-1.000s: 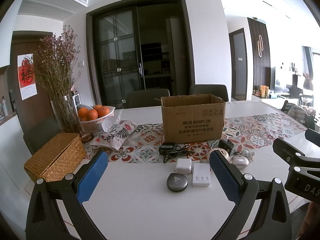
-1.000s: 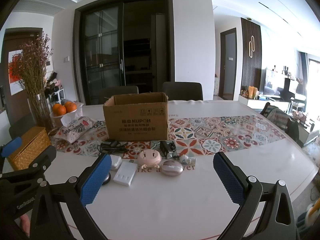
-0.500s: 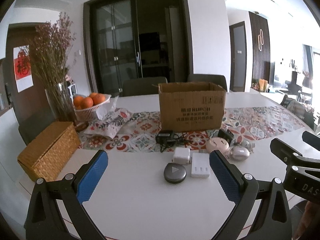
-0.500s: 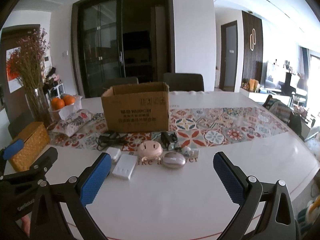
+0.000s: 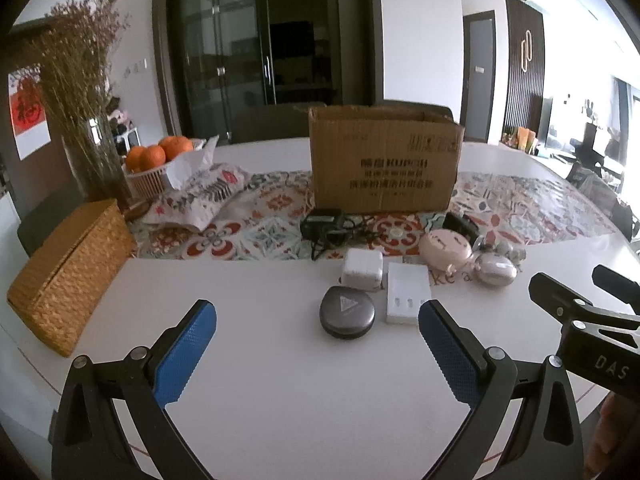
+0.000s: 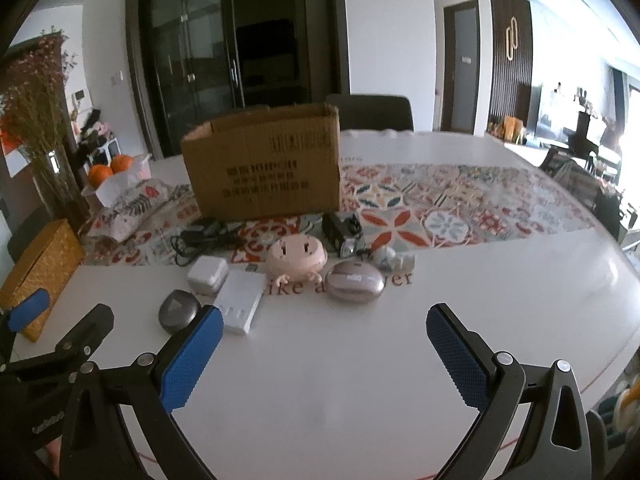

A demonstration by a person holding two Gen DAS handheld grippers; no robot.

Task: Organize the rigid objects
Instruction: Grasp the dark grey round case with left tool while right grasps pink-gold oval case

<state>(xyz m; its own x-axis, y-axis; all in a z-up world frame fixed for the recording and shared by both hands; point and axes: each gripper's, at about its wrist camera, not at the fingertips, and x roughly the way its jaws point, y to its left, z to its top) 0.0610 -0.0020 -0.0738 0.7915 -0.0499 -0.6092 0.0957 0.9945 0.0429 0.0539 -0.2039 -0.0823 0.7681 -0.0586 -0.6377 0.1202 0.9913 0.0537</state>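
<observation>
Both grippers are held above the white table [image 5: 280, 420], spread wide with nothing between the blue pads: left gripper [image 5: 317, 342], right gripper [image 6: 325, 344]. Nearest is seen a dark grey round case [image 5: 347, 316], just ahead of the left gripper; a flat white charger block [image 5: 408, 298] lies just beside it on the right, a white cube adapter [image 5: 362, 274] just behind it. Further right, a pink round gadget [image 6: 297, 258] and a metallic oval case [image 6: 354, 281] sit side by side, with small pale items [image 6: 394, 260] behind the oval one, too blurred to name. Behind these, on the patterned runner [image 6: 460, 204], a black adapter with tangled cable [image 5: 330, 226] and another black adapter [image 6: 340, 230] are seen. The open cardboard box [image 5: 384, 160] stands upright on the runner behind them. Far left are noted a wicker box [image 5: 68, 272], a floral tissue pack [image 5: 196, 200], a basket of oranges [image 5: 156, 160] and a vase of dried flowers [image 5: 84, 100].
</observation>
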